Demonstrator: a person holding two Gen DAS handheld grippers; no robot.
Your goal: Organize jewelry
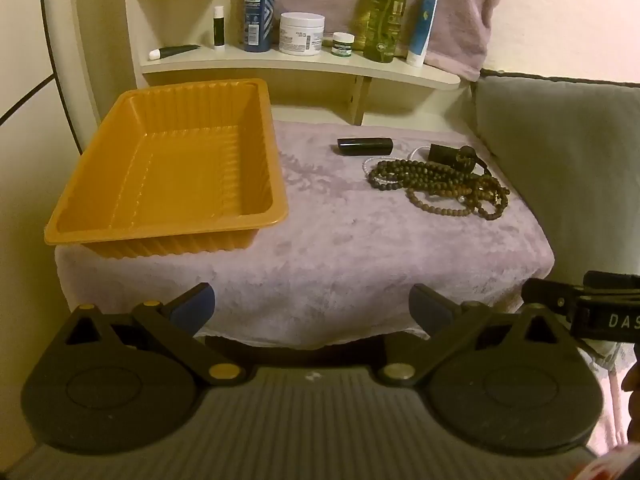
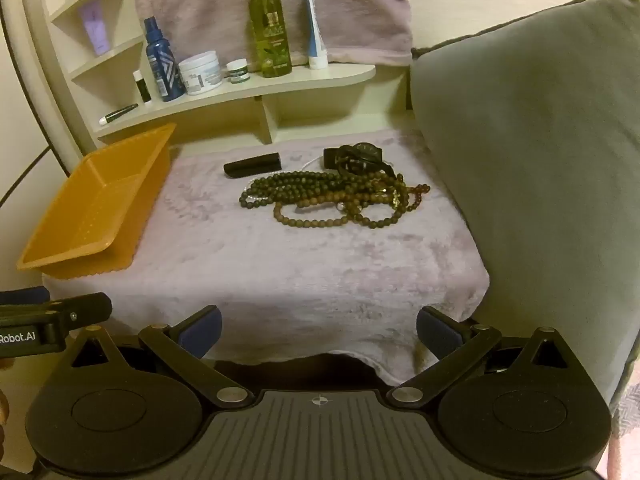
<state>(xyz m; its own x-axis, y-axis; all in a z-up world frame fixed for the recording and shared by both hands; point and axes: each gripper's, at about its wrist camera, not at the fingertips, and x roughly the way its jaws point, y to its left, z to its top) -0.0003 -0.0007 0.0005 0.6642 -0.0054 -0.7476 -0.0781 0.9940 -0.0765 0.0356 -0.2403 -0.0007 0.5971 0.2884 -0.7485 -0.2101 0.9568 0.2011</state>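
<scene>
Soft lilac blanket draped over a small stand, cream shelf of bottles and jars behind, grey-green cushion alongside. Landmark: orange tray, bare inside, parked along the blanket's edge, probably as the collecting bin.

Well apart from the tray, toward the cushion: tangled heap of brown bead necklaces, loops overlapping, a pale strand peeking out beneath. Touching the heap's far side, a dark watch, perhaps with a second black piece under it; too murky to separate. Between tray and heap, nearer the shelf: slim black case lying flat.

Left gripper spread fully wide, nothing between the pads, hovering short of the blanket's near edge on the tray side. Right gripper likewise agape and empty, lined up with the beads. Nothing yet in the tray; sorting apparently not begun.
</scene>
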